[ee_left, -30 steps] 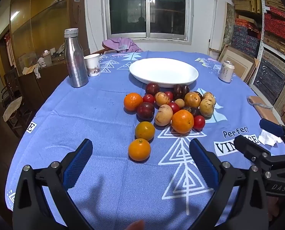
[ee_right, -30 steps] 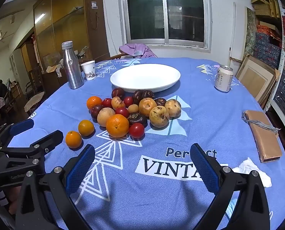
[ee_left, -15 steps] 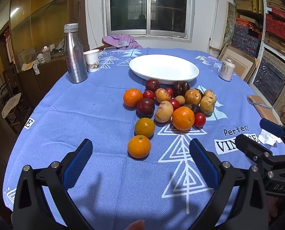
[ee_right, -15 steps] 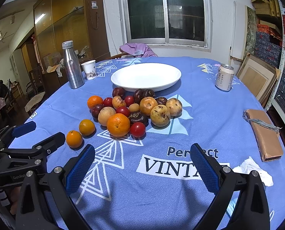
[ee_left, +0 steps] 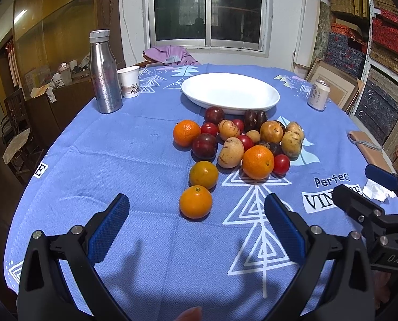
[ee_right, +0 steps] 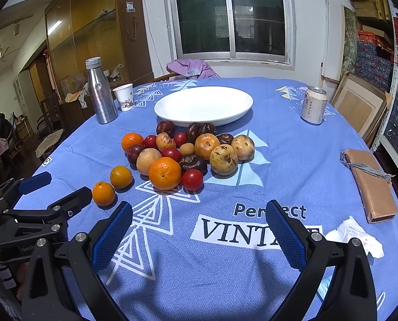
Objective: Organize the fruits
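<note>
Ahead of our left tongs (ee_left: 196, 208): nearest orange (ee_left: 195, 201), fruit pile (ee_left: 241, 139) behind it, plate (ee_left: 230, 93) beyond.
Far left: bottle (ee_left: 104, 72), cup (ee_left: 129, 81) beside.
Far right: can (ee_left: 318, 94).

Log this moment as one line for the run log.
phase: approach | left gripper: open, empty, facing nearest orange | right gripper: open, empty | white plate: no fruit | fruit pile: on tablecloth
</note>
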### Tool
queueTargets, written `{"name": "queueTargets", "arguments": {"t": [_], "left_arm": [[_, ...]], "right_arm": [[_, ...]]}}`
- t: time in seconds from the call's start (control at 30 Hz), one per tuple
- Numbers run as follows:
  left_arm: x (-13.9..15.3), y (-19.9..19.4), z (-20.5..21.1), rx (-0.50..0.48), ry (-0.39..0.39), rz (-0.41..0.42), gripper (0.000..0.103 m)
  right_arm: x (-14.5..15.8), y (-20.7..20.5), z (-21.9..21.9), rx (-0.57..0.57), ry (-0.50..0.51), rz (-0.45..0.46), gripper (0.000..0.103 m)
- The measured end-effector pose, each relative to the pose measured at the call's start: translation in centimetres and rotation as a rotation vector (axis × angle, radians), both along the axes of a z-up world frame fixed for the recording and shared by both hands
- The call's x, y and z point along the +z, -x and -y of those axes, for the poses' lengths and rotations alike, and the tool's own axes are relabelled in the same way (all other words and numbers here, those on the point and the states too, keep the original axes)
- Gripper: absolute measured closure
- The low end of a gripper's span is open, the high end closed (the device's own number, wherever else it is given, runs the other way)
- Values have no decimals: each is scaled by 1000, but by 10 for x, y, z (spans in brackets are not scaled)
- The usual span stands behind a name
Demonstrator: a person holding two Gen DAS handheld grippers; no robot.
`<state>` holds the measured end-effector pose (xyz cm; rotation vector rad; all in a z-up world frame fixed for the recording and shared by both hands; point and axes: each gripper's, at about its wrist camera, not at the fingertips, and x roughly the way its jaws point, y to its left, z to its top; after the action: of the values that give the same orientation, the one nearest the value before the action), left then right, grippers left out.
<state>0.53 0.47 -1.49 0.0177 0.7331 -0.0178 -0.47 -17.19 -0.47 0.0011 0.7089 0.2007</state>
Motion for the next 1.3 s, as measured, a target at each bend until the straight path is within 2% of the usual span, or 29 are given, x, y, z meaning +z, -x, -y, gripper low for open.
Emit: {"name": "queueTargets", "arguments": {"t": [1.3], "left_arm": [[-6,-3,1,1,-11,-19,4]], "right_arm": [[2,-1,1,2,-3,-4,3]]}}
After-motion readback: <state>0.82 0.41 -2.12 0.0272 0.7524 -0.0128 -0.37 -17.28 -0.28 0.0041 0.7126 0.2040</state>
